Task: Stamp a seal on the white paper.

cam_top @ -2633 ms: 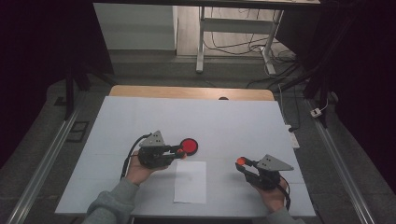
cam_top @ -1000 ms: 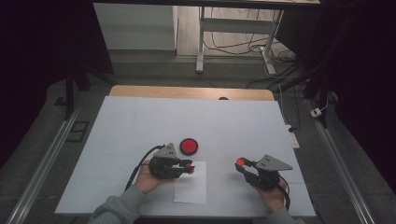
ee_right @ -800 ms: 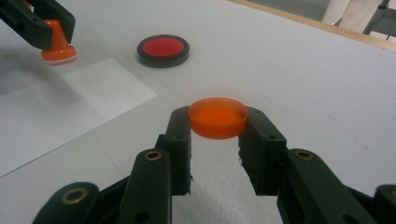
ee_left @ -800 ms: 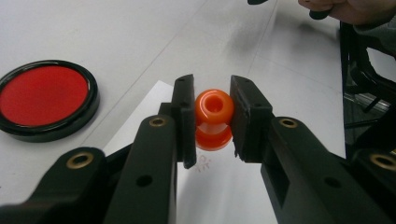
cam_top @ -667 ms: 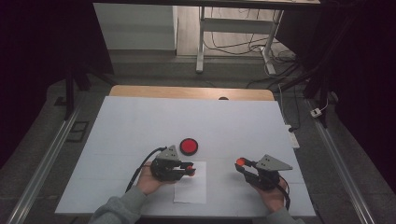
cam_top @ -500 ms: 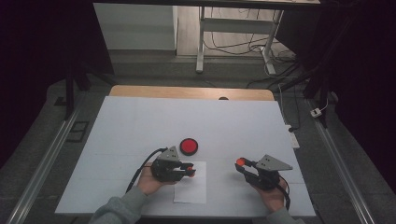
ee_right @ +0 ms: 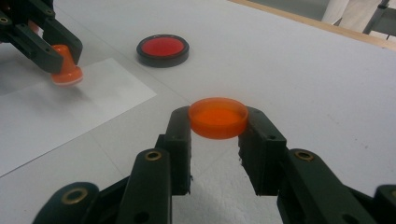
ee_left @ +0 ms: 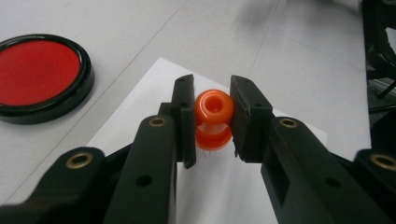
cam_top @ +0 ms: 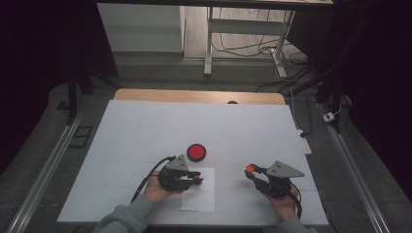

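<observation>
The left claw [ee_left: 213,116] had come from beside the round red ink pad [cam_top: 196,152] onto the white paper sheet [cam_top: 200,196], pinching the orange plastic stamp [ee_left: 213,119] against it, apparently printing. The right claw [ee_right: 217,122] gripped the stamp's orange cap [ee_right: 218,117] over bare desk [cam_top: 145,126], well clear of edges.

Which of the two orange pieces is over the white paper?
The orange stamp in the left gripper. The orange cap in the right gripper is off the paper.
</observation>
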A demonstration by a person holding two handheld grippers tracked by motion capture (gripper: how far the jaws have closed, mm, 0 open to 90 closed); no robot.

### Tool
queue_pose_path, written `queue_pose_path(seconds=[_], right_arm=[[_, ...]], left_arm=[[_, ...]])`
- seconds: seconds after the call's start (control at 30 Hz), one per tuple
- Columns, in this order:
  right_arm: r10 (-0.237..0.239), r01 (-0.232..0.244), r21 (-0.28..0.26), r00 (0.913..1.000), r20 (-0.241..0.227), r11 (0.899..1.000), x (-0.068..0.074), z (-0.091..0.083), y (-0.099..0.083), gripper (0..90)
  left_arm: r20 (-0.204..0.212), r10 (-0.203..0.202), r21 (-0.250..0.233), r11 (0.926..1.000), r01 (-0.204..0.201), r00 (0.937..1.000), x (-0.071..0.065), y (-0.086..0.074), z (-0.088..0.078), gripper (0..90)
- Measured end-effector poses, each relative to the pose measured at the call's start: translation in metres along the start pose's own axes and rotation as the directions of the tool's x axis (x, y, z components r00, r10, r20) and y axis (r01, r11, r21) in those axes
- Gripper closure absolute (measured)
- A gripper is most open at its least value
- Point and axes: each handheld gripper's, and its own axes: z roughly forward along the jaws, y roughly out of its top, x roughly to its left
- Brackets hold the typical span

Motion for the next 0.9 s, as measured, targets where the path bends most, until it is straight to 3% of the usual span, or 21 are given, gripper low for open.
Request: queue_pose_path(seconds=[0.9], right_arm=[[0.005, -0.005, -0.005, 1.0000, -0.006, 1.000, -0.0002, 0.0004, -0.0003, 64.7]], left_arm=[[-0.015, 0.021, 0.041, 0.9990, -0.021, 0.9997, -0.0018, -0.0054, 0.0083, 72.1]])
